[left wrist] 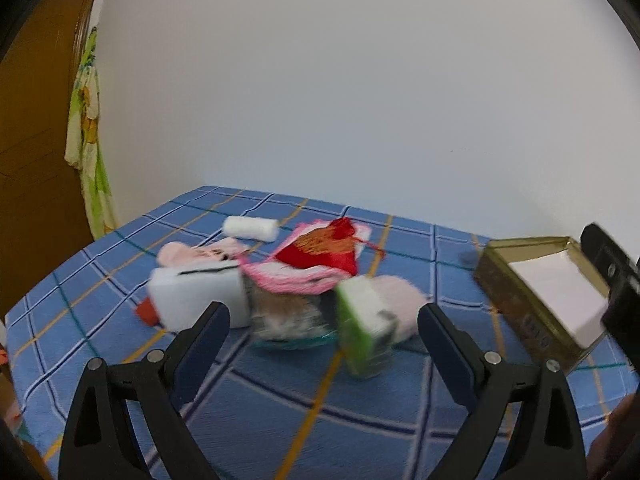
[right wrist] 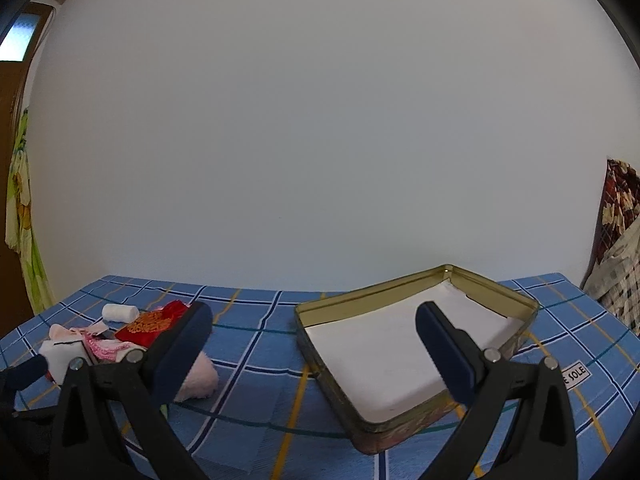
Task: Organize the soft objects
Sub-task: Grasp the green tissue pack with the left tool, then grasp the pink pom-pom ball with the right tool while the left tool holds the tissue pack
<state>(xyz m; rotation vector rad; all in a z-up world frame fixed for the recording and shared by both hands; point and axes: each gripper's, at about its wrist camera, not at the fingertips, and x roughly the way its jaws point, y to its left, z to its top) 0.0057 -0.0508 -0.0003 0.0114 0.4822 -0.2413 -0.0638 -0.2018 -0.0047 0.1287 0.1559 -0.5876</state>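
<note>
A pile of soft things lies on the blue checked cloth (left wrist: 304, 412): a white foam block (left wrist: 196, 300), a green-and-white sponge (left wrist: 366, 330), a red embroidered pouch (left wrist: 324, 250) on pink knit fabric (left wrist: 288, 280), a pale pink plush (left wrist: 400, 296), a white gauze roll (left wrist: 251, 229). My left gripper (left wrist: 324, 320) is open just in front of the pile, holding nothing. A gold tin (right wrist: 416, 348) lined with white paper sits to the right. My right gripper (right wrist: 314, 326) is open over the tin's near left edge, empty. The pile (right wrist: 120, 340) shows at its left.
A plain white wall rises behind the table. A wooden door (left wrist: 36, 160) and a hanging yellow-green cloth (left wrist: 86, 128) stand at the left. Patterned fabric (right wrist: 620, 232) hangs at the far right. The other gripper (left wrist: 612, 280) shows at the right edge of the left wrist view.
</note>
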